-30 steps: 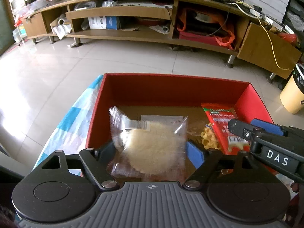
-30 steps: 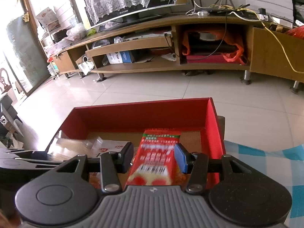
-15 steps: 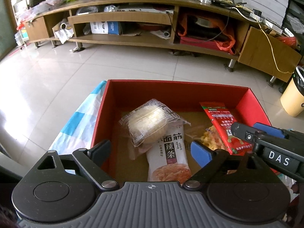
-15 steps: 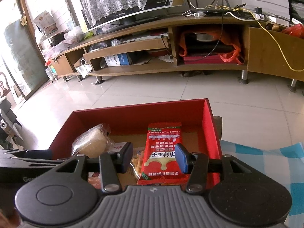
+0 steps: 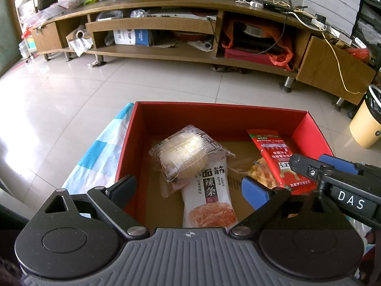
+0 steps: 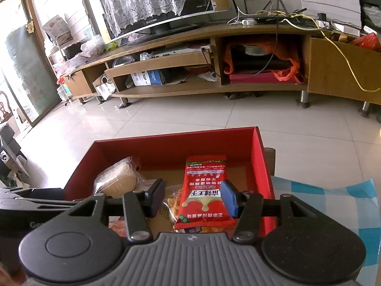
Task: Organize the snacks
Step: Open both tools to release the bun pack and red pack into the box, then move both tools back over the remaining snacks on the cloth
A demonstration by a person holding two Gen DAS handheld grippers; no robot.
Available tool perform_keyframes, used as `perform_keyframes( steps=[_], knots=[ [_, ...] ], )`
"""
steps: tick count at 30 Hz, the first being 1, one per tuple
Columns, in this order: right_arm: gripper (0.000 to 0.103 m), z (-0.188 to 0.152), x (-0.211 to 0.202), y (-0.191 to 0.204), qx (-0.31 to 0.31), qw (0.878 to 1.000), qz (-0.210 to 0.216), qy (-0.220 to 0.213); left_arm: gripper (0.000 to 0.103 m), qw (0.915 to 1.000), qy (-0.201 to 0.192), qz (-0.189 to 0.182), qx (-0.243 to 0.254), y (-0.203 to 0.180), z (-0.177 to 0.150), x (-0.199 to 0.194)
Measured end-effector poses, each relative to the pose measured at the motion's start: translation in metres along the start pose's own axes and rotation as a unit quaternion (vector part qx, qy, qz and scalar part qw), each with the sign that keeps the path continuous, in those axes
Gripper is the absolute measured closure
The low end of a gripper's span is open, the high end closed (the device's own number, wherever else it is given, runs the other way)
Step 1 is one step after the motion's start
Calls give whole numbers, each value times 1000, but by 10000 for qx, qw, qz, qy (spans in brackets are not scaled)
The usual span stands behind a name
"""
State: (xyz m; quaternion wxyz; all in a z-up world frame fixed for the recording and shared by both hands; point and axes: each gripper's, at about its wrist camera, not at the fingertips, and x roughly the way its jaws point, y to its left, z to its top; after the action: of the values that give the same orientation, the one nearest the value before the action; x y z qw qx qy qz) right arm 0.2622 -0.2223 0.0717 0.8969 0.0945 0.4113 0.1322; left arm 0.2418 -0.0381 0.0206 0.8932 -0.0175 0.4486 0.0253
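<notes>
**Presently: red box, four snack packets, two grippers**

Container. One red box [image 5: 181, 116], open-topped, brown cardboard floor, standing on a blue-and-white checked cloth [image 5: 100, 152] that shows at its left side in the left wrist view and at its right side in the right wrist view.

Contents, left to right as the left wrist camera sees them:
- Clear-wrapped round cake [image 5: 185, 155], pale, tilted, lying partly on top of the white packet.
- White packet [image 5: 209, 200] with black Chinese characters and an orange food photo, flat on the box floor, its upper end under the cake.
- Clear bag of yellow crisps [image 5: 260, 174], mostly covered by the red packet and by the blue finger pad in front of it.
- Red packet [image 5: 278, 157], green-edged top, lying lengthwise near the right wall; in the right wrist view [image 6: 204, 188] it lies between the two finger pads but below them, resting in the box.

Grippers.
- Left gripper [image 5: 188, 188]: fingers spread wide, nothing between them, held above the near edge of the box.
- Right gripper [image 6: 194, 196]: fingers parted, gripping nothing, held over the red packet; seen from the side at the right edge of the left wrist view.

Surroundings. Tiled floor [image 5: 71, 95]; long wooden TV stand [image 6: 214, 54] with a television [image 6: 154, 2] under a lace cover; yellow bin [image 5: 366, 124] at far right.
</notes>
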Motion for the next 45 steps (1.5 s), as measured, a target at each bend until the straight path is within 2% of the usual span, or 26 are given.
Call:
perform_keyframes(
  steps=[21, 32, 45],
  knots=[
    [47, -14, -36, -2, -31, 9999, -67, -82, 1, 9999, -107, -88, -57, 1, -16, -31],
    [44, -36, -48, 5, -164, 9997, 58, 177, 1, 9998, 48, -57, -205, 16, -39, -46],
    [43, -65, -64, 11, -340, 9982, 108, 481, 0, 9976, 509, -7, -477, 43, -81, -52]
  ],
)
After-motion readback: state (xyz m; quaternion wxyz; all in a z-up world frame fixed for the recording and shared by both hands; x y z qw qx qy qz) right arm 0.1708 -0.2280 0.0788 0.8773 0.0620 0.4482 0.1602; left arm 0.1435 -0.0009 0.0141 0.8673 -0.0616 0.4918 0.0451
